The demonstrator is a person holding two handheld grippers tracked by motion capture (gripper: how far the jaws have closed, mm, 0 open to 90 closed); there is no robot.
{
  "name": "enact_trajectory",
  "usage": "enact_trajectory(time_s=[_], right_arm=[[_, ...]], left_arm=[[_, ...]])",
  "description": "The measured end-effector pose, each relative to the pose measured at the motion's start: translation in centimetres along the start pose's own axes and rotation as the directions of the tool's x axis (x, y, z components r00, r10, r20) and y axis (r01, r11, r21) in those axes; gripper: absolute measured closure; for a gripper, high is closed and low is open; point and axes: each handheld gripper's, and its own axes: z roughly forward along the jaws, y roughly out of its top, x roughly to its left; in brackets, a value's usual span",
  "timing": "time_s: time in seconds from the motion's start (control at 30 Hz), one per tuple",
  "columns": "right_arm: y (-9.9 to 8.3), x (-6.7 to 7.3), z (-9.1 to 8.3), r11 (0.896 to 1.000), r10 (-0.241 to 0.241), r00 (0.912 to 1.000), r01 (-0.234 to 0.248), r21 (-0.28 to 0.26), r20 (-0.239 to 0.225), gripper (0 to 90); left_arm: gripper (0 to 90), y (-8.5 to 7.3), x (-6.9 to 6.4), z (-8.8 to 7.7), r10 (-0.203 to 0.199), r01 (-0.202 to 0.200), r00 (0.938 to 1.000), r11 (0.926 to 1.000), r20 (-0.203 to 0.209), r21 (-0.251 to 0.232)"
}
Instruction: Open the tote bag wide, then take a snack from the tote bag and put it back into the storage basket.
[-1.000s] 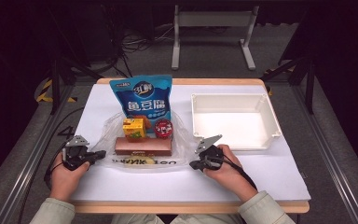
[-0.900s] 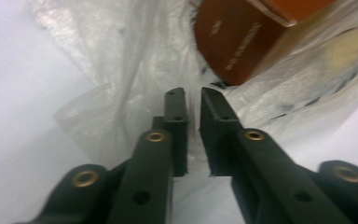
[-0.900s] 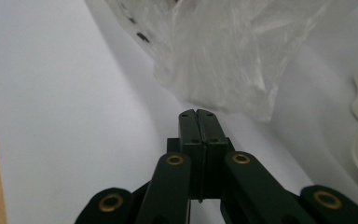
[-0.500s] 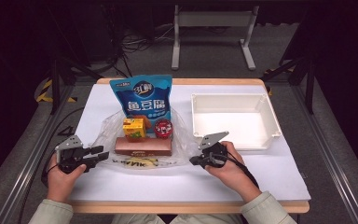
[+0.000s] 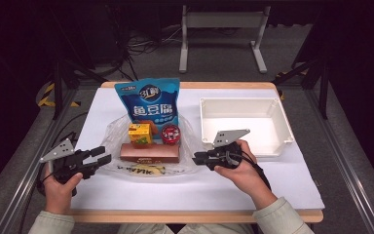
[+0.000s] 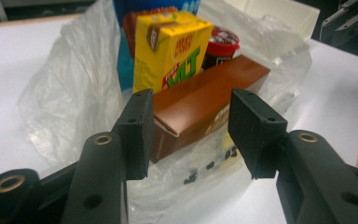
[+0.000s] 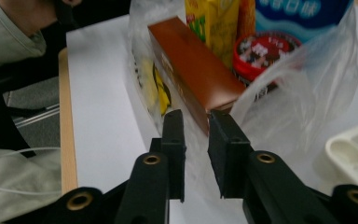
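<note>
Both grippers sit low in the high view: the left gripper [image 5: 102,156] at lower left, jaws spread wide and empty, and the right gripper [image 5: 198,158] just right of centre, jaws drawn narrow with a slim gap; whether they pinch the plastic between them cannot be told

Across the middle of the frame spreads the white table [image 5: 292,180], and in its right half stands an empty white tray [image 5: 246,105], just above the right hand [image 5: 238,168]

At centre lies a clear plastic bag [image 5: 112,134], opened flat under a cluster of goods; both grippers point at its edges from either side

Standing at upper centre is a blue snack pouch [image 5: 148,102]. Below it lies a long brown box [image 5: 149,152], seen between the left gripper's jaws in the left gripper view [image 6: 205,100]

Between pouch and box stand a yellow drink carton [image 5: 140,133] and, just right of it, a small red-lidded cup [image 5: 170,134]
</note>
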Motion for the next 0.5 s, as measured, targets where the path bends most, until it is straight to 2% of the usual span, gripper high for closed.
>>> enact_trajectory(time_s=[0.13,0.2,0.37,0.5], right_arm=[[1.3,0.0,-0.2,0.998,-0.01,0.9999,0.009,-0.059,-0.008,67.2],[1.8,0.0,-0.2,0.997,-0.013,0.9999,0.013,-0.076,-0.006,64.6],[3.0,-0.3,0.0,0.995,-0.01,0.9999,0.009,-0.096,-0.009,59.8],[3.9,-0.5,0.2,0.995,-0.009,0.9998,0.008,-0.1,-0.017,58.6]], left_arm=[[51.4,0.2,-0.1,-0.3,0.002,-0.002,0.9998,0.9999,-0.021,-0.014],[50.1,0.3,-0.2,-0.4,0.01,-0.011,0.9987,0.9999,-0.05,-0.007],[47.0,0.3,-0.2,-0.5,0.019,-0.017,0.9965,0.9994,-0.082,0.031],[45.6,0.3,-0.2,-0.6,0.026,-0.023,0.9963,0.9987,-0.081,0.045]])
